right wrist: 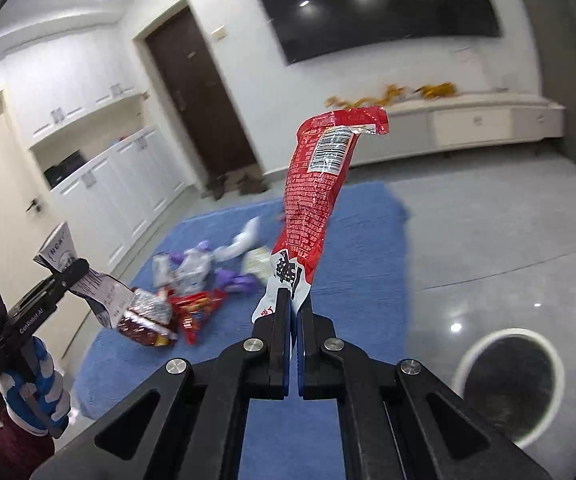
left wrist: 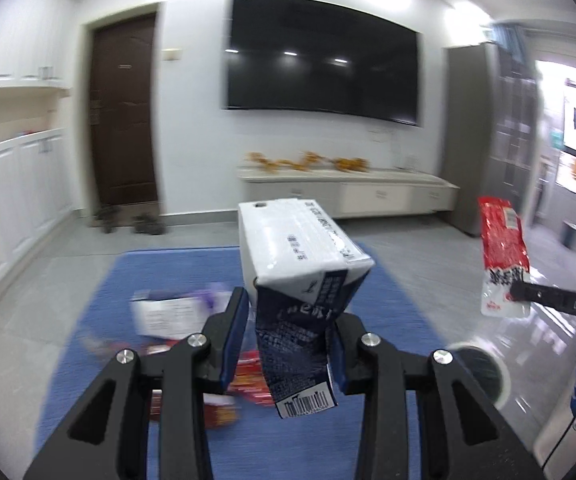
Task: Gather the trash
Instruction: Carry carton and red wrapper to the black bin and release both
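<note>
My left gripper (left wrist: 288, 320) is shut on a crushed blue-and-white milk carton (left wrist: 299, 264) and holds it up above the blue rug (left wrist: 387, 320). It also shows at the left of the right wrist view (right wrist: 74, 276). My right gripper (right wrist: 295, 300) is shut on the white bottom end of a long red snack wrapper (right wrist: 315, 196), which stands upright in the air. That wrapper also shows at the right of the left wrist view (left wrist: 501, 240). A pile of wrappers (right wrist: 192, 280) lies on the rug (right wrist: 359, 264) below both grippers.
A round white-rimmed bin (right wrist: 507, 384) with a dark inside stands on the grey floor to the right of the rug; it also shows in the left wrist view (left wrist: 483, 372). A wall TV (left wrist: 319, 56), a low white cabinet (left wrist: 347, 188), a brown door (left wrist: 124, 108) and shoes (left wrist: 128, 220) are beyond.
</note>
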Tool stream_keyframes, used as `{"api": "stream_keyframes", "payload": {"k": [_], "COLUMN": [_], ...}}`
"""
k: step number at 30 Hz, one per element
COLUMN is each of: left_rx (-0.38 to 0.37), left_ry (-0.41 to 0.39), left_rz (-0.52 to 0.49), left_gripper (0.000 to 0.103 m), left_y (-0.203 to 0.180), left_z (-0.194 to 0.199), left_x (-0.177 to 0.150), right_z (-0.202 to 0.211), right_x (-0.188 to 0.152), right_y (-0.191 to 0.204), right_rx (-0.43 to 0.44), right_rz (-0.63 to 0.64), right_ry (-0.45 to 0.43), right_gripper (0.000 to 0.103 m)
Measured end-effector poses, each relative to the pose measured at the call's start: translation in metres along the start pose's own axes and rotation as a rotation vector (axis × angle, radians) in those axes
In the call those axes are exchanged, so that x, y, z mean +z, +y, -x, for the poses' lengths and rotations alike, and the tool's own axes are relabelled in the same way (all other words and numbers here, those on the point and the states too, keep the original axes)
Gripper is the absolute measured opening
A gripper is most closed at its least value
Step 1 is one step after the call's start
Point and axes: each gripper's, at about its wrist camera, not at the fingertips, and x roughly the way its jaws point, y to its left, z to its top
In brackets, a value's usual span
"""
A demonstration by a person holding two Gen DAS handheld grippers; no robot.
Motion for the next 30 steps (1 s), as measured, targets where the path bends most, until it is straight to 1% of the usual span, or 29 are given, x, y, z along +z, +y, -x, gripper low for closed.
{"api": "stream_keyframes", "payload": {"k": [2, 3, 4, 6, 8, 11, 14, 17, 20, 24, 26, 29, 30], "left_rx": [-0.070, -0.122, -0.148, -0.220, -0.264, -0.330, -0.383, -0.409, -0.427, -0.441, -0.442, -0.458, -0.463], "left_ry": [0.010, 0.019, 0.025, 0.050, 0.071, 0.124, 0.194, 0.263, 0.345, 0.441, 0.467, 0.522, 0.532], "left_rz": [-0.036, -0.061, -0.074, -0.117, -0.156, -0.222, -0.282, -0.312, -0.324, -0.338, -0.343, -0.329, -0.320], "left_gripper": [0.035, 0.035, 0.035, 0.035, 0.035, 0.035, 0.035, 0.035, 0.035, 0.035, 0.035, 0.036, 0.036], "left_y": [-0.031, -0.053, -0.065, -0.104, -0.134, -0.185, -0.238, -0.274, -0.307, -0.340, -0.350, -0.354, -0.357], "left_z": [-0.007, -0.012, -0.015, -0.027, -0.038, -0.063, -0.092, -0.122, -0.155, -0.200, -0.216, -0.240, -0.246], "left_x": [0.007, 0.012, 0.015, 0.021, 0.022, 0.017, 0.002, -0.013, -0.029, -0.047, -0.053, -0.061, -0.064], "right_z": [0.027, 0.039, 0.050, 0.065, 0.078, 0.083, 0.068, 0.042, 0.015, -0.020, -0.034, -0.049, -0.052], "right_x": [-0.003, -0.005, -0.009, -0.016, -0.027, -0.048, -0.072, -0.093, -0.109, -0.123, -0.130, -0.137, -0.140], "right_y": [-0.021, -0.030, -0.040, -0.060, -0.087, -0.129, -0.167, -0.199, -0.227, -0.259, -0.271, -0.287, -0.292], "right_rx": [-0.060, -0.088, -0.120, -0.170, -0.229, -0.325, -0.378, -0.420, -0.431, -0.431, -0.429, -0.422, -0.421], "right_rz": [-0.013, -0.023, -0.033, -0.054, -0.091, -0.142, -0.206, -0.247, -0.287, -0.336, -0.355, -0.390, -0.398], "right_ry": [-0.026, -0.033, -0.039, -0.041, -0.032, 0.000, 0.054, 0.123, 0.187, 0.260, 0.289, 0.315, 0.321], "right_gripper": [0.002, 0.002, 0.002, 0.002, 0.002, 0.002, 0.002, 0.002, 0.002, 0.002, 0.002, 0.004, 0.007]}}
